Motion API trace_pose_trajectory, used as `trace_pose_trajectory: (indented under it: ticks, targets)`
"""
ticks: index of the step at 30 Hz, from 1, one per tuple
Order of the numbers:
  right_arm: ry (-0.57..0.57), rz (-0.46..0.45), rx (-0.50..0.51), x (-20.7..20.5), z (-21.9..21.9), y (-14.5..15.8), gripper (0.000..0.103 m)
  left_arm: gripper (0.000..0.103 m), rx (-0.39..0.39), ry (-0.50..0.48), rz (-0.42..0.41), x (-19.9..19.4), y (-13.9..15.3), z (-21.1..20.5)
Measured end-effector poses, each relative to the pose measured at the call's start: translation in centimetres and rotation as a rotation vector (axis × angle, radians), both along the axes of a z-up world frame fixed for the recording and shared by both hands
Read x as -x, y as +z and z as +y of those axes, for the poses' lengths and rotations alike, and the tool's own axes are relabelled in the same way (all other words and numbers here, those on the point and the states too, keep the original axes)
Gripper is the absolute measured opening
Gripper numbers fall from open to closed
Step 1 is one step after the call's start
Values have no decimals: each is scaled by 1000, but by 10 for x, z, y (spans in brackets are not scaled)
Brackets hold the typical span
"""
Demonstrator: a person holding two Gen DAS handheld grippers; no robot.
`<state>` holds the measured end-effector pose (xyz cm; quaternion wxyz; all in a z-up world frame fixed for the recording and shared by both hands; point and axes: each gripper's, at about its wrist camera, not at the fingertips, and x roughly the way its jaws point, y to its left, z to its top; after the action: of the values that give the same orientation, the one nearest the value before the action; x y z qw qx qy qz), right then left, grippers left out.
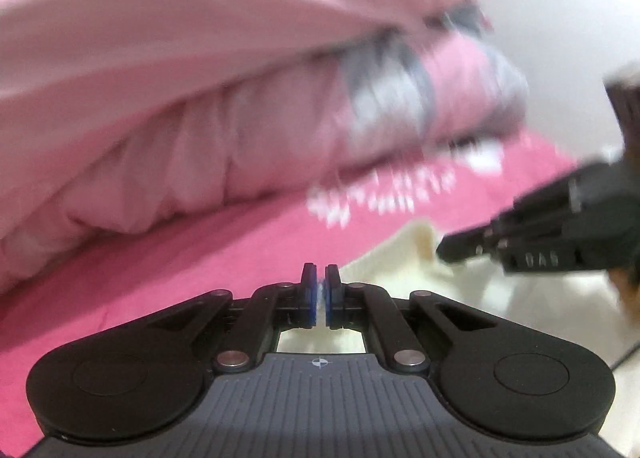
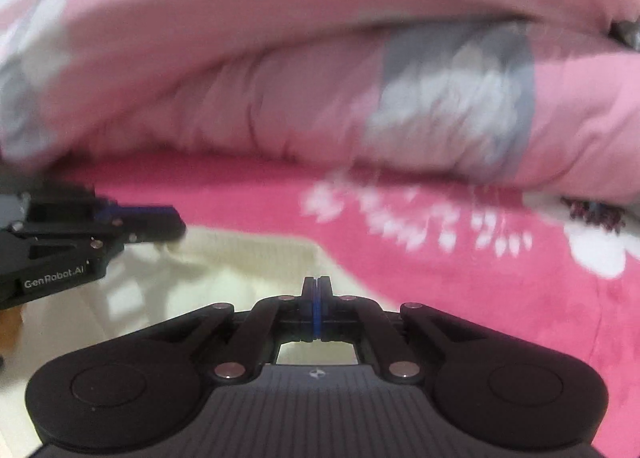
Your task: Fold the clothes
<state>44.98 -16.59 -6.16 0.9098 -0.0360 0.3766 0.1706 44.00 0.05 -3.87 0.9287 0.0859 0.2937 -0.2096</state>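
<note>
Here, the scene line by line:

Left tool (image 1: 320, 282): low centre of the left wrist view, its blue pads drawn together with only a thin sliver between them; a faint pale wisp shows in that sliver, but whether it is cloth cannot be told. It also shows at the left edge of the right wrist view, its black fingers lying over the cream cloth.

Right tool (image 2: 317, 284): low centre of the right wrist view, clenched, blue pads pressed flat on each other with nothing seen between them. In the left wrist view it reaches in from the right edge, tips down at the cream cloth.

Cream garment (image 1: 400, 278): the task's thing, lying flat on the pink bedspread, lower right of the left wrist view and lower left of the right wrist view (image 2: 240, 258); both tools are over its far edge. Whether either one pinches it cannot be told.

Pink bedspread (image 2: 480, 298): deep pink with white flower prints, spread under the garment, filling the middle band of both views.

Pink quilt (image 1: 160, 98): a bulky pale pink roll with grey and white patches, heaped across the upper half of both views, behind the garment.

Sharpness: the background is blurred in both views.
</note>
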Motion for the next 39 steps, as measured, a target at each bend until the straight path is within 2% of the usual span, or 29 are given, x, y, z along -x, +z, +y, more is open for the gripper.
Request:
trace_pose_trajectory:
  ticks: [3,6,9,11,16,18,21,24,25,26,27,28,29,35,37,39]
  targets:
    - [-18,29,-6,4,-3,0,0,2,-92,-37,-31,9,-9,-8]
    - [-80,-21,-166,0,-20,28,1,2,-154,-51,-65,14,-16,-12]
    - [-111,-16,-223,-16,-16,38,1,2,-216,-69,-100,18,-23,-16]
    - [-89,35,-197,-23,-5,29,1,2,-243,-77,-115,20,-25,-18]
    - [-8,138,29,-12,13,-23,0,2,-265,-86,-123,22,-29,-20]
    - [4,110,25,-7,9,-21,0,2,-272,-88,-123,23,-29,-20]
    - [-46,116,-38,-7,2,-1,1,2,-274,-91,-118,23,-29,-21]
    - [-10,55,-42,-5,10,8,1,5,-275,-88,-114,24,-29,-21]
    - [2,47,-39,-5,13,6,1,8,-277,-84,-113,25,-28,-20]
    - [3,88,-22,-8,16,-6,1,10,-280,-76,-102,25,-26,-19]
    - [3,128,-5,-10,20,-19,1,17,-283,-65,-87,26,-24,-17]
    - [2,158,7,-12,23,-31,1,21,-274,-49,-79,27,-18,-13]
    - [-6,125,-9,-7,21,-34,1,21,-263,-31,-72,28,-13,-8]
    - [-15,118,-44,-4,14,-32,1,23,-46,74,-102,24,31,18]
    - [-13,113,-39,-3,16,-32,1,25,-17,99,-105,15,35,14]
    - [-18,107,-39,-1,18,-32,1,27,-40,78,-62,2,26,3]
